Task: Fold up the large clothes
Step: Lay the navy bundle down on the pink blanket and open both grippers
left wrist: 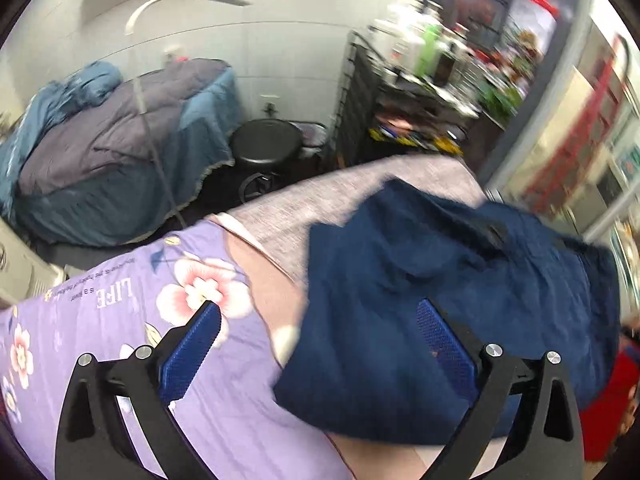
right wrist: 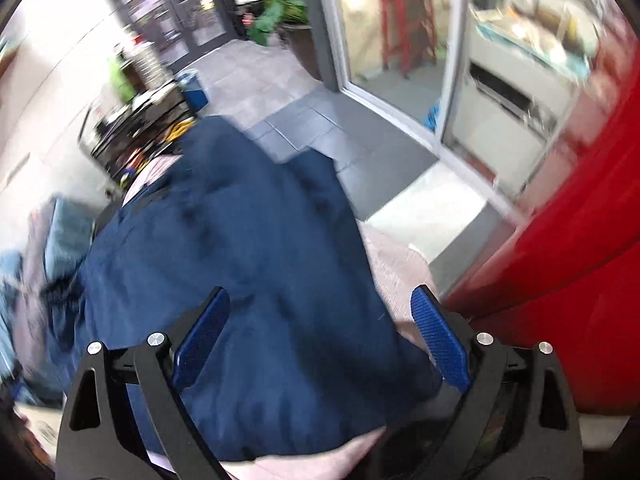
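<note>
Holding both grippers wide open and empty, we are hovering over the crumpled dark blue fabric garment (right wrist: 248, 264). It is lying directly ahead of the right gripper (right wrist: 320, 336), between its fingers, so this hand is nearer. From the left gripper (left wrist: 320, 344) it is lying toward the right finger, on the purple floral bedsheet (left wrist: 120, 320), stretching away from us.

Bed (left wrist: 352, 196) carries everything: grey-pink heathered cover, running ahead of left gripper (left wrist: 320, 340). Purple floral sheet (left wrist: 100, 340) lies on it, under and beside left finger (left wrist: 188, 352). Navy garment (left wrist: 460, 300) lies rumpled on bed, under right finger and ahead. From right gripper (right wrist: 320, 332), same garment fills space between fingers; pinkish cover shows at right.
</note>
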The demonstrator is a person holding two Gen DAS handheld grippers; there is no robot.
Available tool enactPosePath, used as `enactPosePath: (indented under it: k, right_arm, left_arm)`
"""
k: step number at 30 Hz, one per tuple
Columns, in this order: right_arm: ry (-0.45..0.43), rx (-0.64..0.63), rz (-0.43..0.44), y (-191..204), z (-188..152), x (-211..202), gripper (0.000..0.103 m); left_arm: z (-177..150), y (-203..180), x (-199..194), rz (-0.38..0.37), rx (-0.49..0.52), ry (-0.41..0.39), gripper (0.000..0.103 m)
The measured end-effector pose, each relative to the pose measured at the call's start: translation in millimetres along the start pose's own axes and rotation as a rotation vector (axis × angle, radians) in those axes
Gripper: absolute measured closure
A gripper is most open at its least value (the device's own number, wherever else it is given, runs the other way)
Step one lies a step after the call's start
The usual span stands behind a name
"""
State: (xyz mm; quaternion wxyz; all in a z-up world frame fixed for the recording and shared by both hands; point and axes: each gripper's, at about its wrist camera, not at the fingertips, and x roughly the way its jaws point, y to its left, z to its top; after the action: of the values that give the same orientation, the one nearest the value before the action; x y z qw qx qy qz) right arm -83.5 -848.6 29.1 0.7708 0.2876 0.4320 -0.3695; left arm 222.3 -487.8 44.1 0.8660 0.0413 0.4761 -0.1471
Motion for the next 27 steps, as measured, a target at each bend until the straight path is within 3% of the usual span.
enactPosePath:
  k: [2,5,8,14,17,21,27]
  right_arm:
    - [0.011,-0.103,0.005,24.7,-9.6,-13.2,0.006]
    - [0.054,-0.234,0.044,57.8,-30.8,-25.6,0.006]
    - [0.074,-0.346,0.026,91.7,-55.0,-38.9,0.006]
    - [0.103,-0.446,0.024,128.3,-95.8,-56.4,0.006]
    - [0.100,-0.485,0.000,136.5,-111.5,-63.5,0.006]
    - [0.095,-0.500,-0.022,137.8,-121.9,-66.9,0.006]
    - [0.101,-0.491,-0.025,137.5,-122.4,-67.4,0.006]
  left_arm:
    - [-13.6,-22.6,-6.5,-0.018,0.055,0.023,0.006]
    - [-37.5,-58.1,-14.0,-0.064,0.142,0.041,0.006]
    - [-55.4,-86.5,-18.8,-0.102,0.208,0.070,0.006]
    - [-71.1,-101.5,-27.1,-0.161,0.208,0.117,0.006]
    - [-80.4,-105.9,-30.0,-0.137,0.229,0.139,0.006]
    - [-86.3,-107.8,-25.9,-0.049,0.251,0.161,0.006]
    - [-91.3,-106.5,-22.7,-0.038,0.268,0.188,0.006]
